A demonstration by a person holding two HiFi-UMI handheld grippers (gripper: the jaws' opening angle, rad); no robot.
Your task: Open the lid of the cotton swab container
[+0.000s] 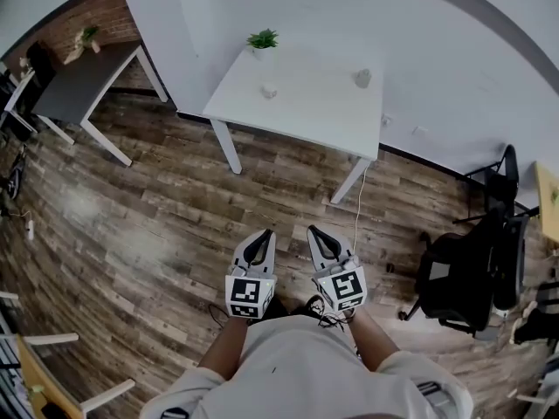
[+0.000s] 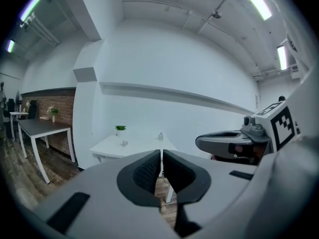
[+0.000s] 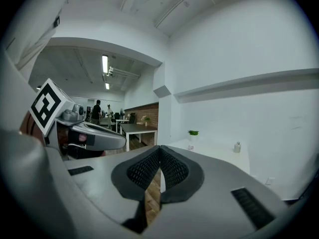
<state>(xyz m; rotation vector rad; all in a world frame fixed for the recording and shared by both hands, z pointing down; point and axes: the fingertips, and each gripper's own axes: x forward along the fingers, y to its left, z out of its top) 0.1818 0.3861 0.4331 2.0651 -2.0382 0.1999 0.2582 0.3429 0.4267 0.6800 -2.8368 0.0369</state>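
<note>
Grey tongs (image 2: 162,156) carry black ribbed pads (image 2: 147,171), marker cubes (image 1: 247,293); shirt (image 1: 306,369) seemingly beige.

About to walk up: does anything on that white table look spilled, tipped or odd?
Nothing stands out. On the white table the potted plant, a small bottle-like item and a smaller item stand apart, nothing spilled or tipped. The left gripper and right gripper are shut and empty, well short of the table.

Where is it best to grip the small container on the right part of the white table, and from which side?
Probably its lower body, from the near edge of the table: the container stands upright, well apart from the plant. Its lid is too small to make out.
</note>
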